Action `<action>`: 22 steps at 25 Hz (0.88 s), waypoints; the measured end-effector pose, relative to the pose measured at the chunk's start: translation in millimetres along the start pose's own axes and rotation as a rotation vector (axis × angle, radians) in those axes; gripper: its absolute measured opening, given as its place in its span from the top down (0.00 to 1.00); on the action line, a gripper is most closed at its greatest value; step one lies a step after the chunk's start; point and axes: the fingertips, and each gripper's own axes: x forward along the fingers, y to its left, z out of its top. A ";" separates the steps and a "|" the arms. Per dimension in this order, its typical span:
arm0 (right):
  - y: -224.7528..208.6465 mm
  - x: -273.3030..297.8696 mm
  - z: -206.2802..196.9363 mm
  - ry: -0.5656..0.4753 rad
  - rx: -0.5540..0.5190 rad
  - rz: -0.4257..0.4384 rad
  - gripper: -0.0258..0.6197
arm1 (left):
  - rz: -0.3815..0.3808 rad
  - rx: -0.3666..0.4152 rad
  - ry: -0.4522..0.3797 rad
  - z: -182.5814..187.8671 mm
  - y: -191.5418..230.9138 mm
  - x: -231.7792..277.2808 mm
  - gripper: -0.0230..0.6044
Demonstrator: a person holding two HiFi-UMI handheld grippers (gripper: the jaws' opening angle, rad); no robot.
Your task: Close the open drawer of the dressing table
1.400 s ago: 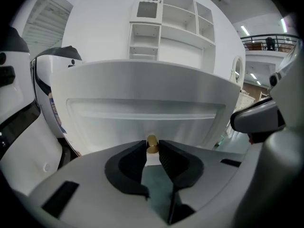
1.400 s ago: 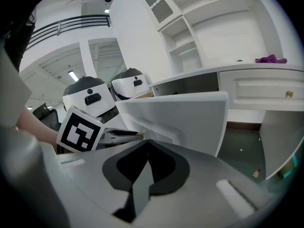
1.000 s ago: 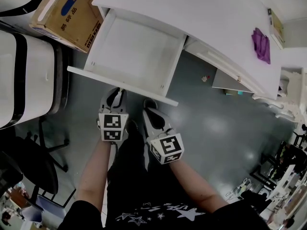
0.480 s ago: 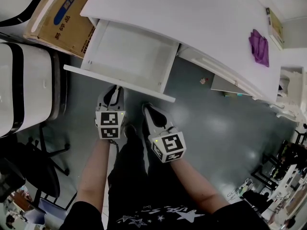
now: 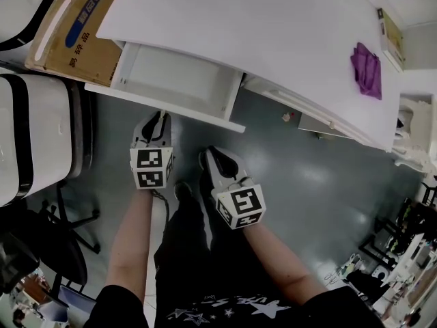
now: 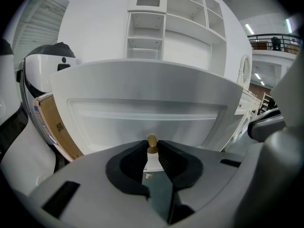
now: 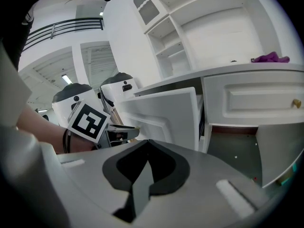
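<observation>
The dressing table's white drawer (image 5: 179, 80) stands partly out from under the tabletop (image 5: 259, 33). Its front panel (image 6: 142, 109) fills the left gripper view, and my left gripper (image 6: 152, 149) is shut on the small brass knob (image 6: 152, 143) at its middle. In the head view the left gripper (image 5: 159, 119) meets the drawer front's edge. My right gripper (image 5: 208, 157) hangs just right of it, short of the drawer, jaws shut with nothing between them. From the right gripper view (image 7: 146, 144) the drawer front (image 7: 161, 113) shows at an angle, with the left gripper (image 7: 118, 133) against it.
A cardboard box (image 5: 68, 26) leans left of the drawer, beside a white-and-black machine (image 5: 34, 128). A purple cloth (image 5: 367, 61) lies on the tabletop. A second, closed drawer (image 7: 261, 101) sits right of the open one. Grey floor (image 5: 307, 183) lies below.
The drawer has slid in under the tabletop, showing much less of its inside. Both grippers have moved toward the table with it, the left still on the knob.
</observation>
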 end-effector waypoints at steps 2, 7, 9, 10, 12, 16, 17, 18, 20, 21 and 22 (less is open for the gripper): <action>-6.0 1.7 2.3 0.001 0.000 0.000 0.96 | -0.001 -0.002 -0.001 5.6 0.0 7.7 0.84; -22.9 7.1 8.6 0.005 0.009 0.000 0.96 | 0.017 -0.017 -0.013 19.5 -0.4 26.1 0.84; -27.4 10.7 10.6 0.007 0.006 0.004 0.96 | 0.020 -0.017 -0.020 24.9 0.5 33.0 0.84; -29.5 12.6 11.5 0.009 0.004 0.006 0.96 | 0.020 -0.014 -0.020 27.3 1.1 36.2 0.84; -33.8 15.9 13.3 0.014 0.002 0.013 0.96 | 0.017 -0.003 -0.016 31.7 1.5 42.2 0.84; -40.7 21.6 18.1 0.016 -0.005 0.021 0.96 | 0.016 0.005 -0.016 42.1 1.9 53.8 0.84; -42.2 22.7 19.3 0.016 -0.006 0.024 0.96 | 0.018 0.005 -0.016 44.3 2.2 56.7 0.84; -43.8 23.5 20.6 0.016 -0.007 0.027 0.96 | 0.021 0.006 -0.015 46.7 2.3 59.6 0.84; -47.2 24.9 23.4 0.018 -0.012 0.033 0.96 | 0.026 0.006 -0.016 52.2 2.1 65.2 0.84; -49.0 25.5 24.7 0.018 -0.015 0.036 0.96 | 0.029 0.005 -0.017 54.8 2.0 67.9 0.84; -50.7 26.1 25.9 0.018 -0.017 0.038 0.96 | 0.031 0.004 -0.017 56.9 2.0 70.4 0.84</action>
